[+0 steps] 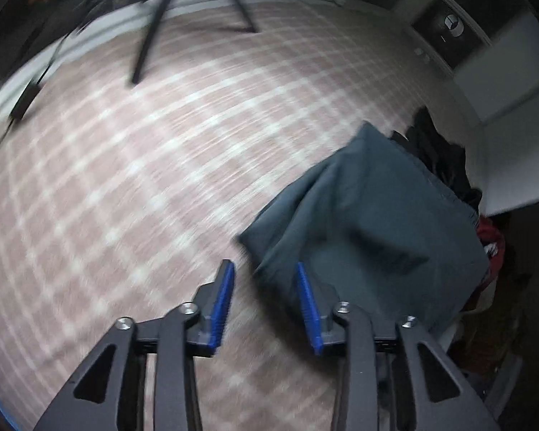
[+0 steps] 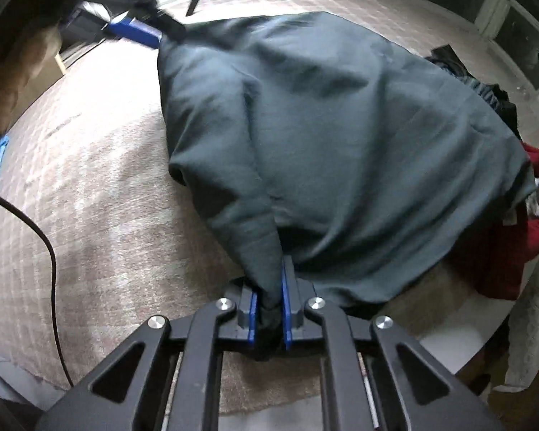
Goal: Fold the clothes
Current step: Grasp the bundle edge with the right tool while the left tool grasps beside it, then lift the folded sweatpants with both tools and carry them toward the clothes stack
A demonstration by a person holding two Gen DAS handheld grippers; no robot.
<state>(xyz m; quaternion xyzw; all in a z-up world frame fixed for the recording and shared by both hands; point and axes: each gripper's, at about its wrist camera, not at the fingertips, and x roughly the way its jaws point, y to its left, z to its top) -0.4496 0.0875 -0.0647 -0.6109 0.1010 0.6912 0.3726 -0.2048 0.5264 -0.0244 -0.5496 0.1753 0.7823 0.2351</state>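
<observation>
The right gripper is clamped tight on a bunched corner of the dark teal garment, the cloth pinched between its blue pads and fanning out ahead of it over the pink checked rug. The rest of the garment lies in a loose mound beyond the fingertips, its far right edge draped onto a pile of other clothes, red fabric among them.

The left gripper stands partly open with nothing between its pads; the garment sits just ahead and to its right, one edge close by the right-hand pad but not caught.

The risk, as I see it, is that only one corner is held. If the right hand pulls now, the cloth will probably drag as a lump rather than spread flat, and its far edge could snag the red pile and tow some of it along. The left gripper, closing where it is, may grab air or only a stray fold, which would leave the fold crooked.
</observation>
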